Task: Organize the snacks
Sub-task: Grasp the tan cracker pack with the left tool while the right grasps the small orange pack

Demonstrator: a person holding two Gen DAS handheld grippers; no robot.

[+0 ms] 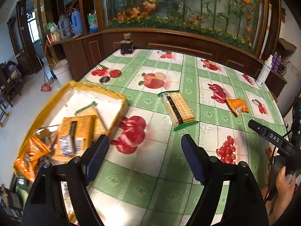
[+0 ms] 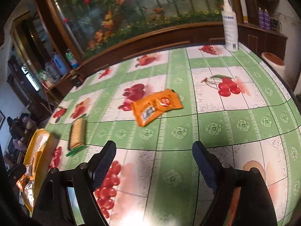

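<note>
A yellow-rimmed tray [image 1: 120,96] at the table's left holds several snack packs, among them an orange cracker box [image 1: 75,135] and orange packets. A long green-edged cracker pack [image 1: 177,109] lies on the fruit-print tablecloth ahead of my left gripper [image 1: 144,146], which is open and empty. A small orange snack packet [image 1: 238,104] lies further right. In the right wrist view the orange snack packet [image 2: 157,106] lies ahead of my open, empty right gripper [image 2: 154,150]; the cracker pack [image 2: 77,133] and the tray [image 2: 33,141] sit to its left.
A white spray bottle [image 2: 229,24] stands at the table's far right edge. A dark small jar [image 1: 127,45] sits at the far edge. A wooden cabinet with a flower display runs behind the table. A hand [image 1: 284,186] holds the right tool at right.
</note>
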